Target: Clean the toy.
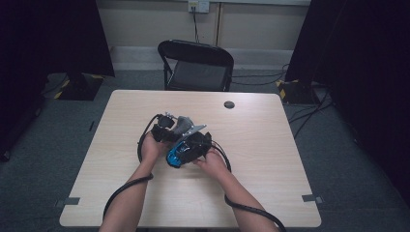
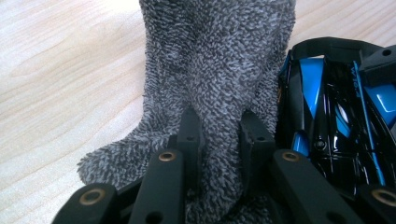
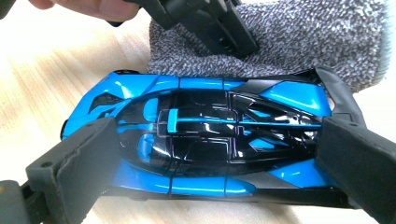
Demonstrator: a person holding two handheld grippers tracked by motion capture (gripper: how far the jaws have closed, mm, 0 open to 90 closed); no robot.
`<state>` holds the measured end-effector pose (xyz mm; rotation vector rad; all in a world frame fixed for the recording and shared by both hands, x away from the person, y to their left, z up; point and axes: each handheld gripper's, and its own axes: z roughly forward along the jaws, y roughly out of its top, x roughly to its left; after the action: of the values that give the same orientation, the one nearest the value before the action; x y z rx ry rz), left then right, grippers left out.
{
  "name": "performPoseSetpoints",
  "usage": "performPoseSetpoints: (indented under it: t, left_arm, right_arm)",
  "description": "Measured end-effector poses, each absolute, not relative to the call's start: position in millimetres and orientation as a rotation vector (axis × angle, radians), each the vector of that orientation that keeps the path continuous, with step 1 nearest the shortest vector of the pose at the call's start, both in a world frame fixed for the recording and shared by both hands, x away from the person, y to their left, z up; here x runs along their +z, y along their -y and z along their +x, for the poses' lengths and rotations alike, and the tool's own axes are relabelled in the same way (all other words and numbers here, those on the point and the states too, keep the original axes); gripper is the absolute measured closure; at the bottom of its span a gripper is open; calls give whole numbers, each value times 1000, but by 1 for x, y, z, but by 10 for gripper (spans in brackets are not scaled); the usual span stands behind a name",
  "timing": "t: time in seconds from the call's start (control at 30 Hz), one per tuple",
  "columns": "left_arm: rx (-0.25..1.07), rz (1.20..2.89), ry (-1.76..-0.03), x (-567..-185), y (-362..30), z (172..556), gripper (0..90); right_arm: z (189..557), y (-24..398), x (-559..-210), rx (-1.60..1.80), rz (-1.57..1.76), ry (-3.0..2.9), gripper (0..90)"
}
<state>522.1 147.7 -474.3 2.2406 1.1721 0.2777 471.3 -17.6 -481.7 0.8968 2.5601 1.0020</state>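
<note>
Currently left tongs (image 2: 218,140) pinch the grey cloth (image 2: 215,60); right tongs (image 3: 210,163) clamp the blue toy car (image 3: 205,135) lengthwise on the counter (image 1: 270,145).

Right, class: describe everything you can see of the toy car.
The toy car is glossy blue and black plastic, low and sleek, with a rear wing. It sits upright on the wooden table. The right tongs clamp it nose to tail. A grey fluffy cloth, pinched by the left tongs, lies against one side.
</note>
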Motion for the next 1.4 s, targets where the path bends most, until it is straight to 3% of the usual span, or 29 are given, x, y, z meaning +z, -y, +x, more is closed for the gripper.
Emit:
performPoseSetpoints:
  t: [1.4]
  left_arm:
    - [162,2281,-1163,-470,-180,498,737]
  right_arm:
    - [469,16,-482,1010,877,-2571,0]
